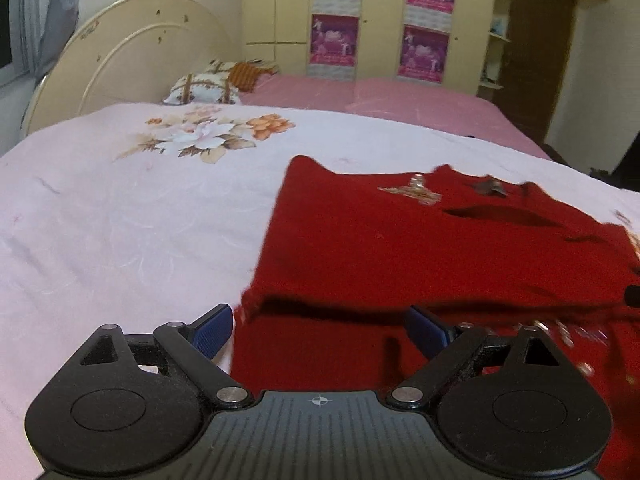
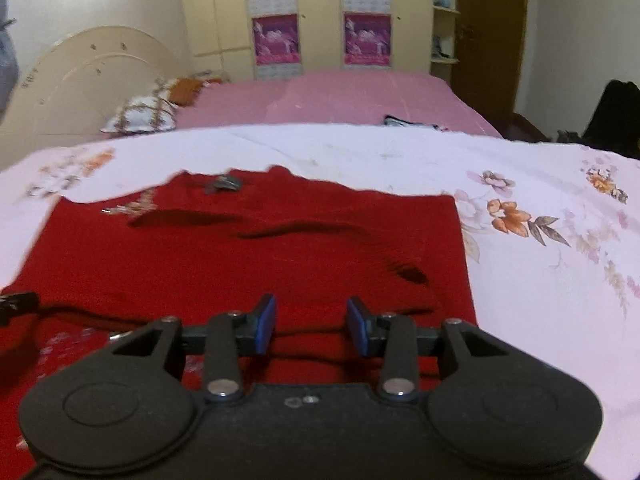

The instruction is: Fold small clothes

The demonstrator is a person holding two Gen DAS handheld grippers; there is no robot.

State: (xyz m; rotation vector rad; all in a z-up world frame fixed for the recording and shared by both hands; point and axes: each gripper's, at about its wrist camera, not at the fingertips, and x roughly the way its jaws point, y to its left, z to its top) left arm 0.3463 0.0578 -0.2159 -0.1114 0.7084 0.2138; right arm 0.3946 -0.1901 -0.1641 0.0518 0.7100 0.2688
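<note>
A red embroidered garment [image 1: 400, 248] lies partly folded on the pale floral bedsheet [image 1: 120, 220]. In the left wrist view a folded layer ends in an edge just ahead of my fingers. My left gripper [image 1: 318, 326] is open wide and empty, over the garment's near left edge. In the right wrist view the garment [image 2: 240, 256] fills the lower left. My right gripper [image 2: 311, 322] is open and empty, low over the garment's near right part. The left gripper's tip shows at the left edge [image 2: 16, 304].
A patterned pillow [image 1: 204, 88] and an orange cloth [image 1: 248, 74] lie by the cream headboard [image 1: 120, 56]. A pink sheet [image 1: 380, 96] covers the far bed. A wardrobe with posters [image 1: 380, 20] and a brown door [image 1: 536, 60] stand behind. A dark item [image 2: 412, 122] lies on the pink sheet.
</note>
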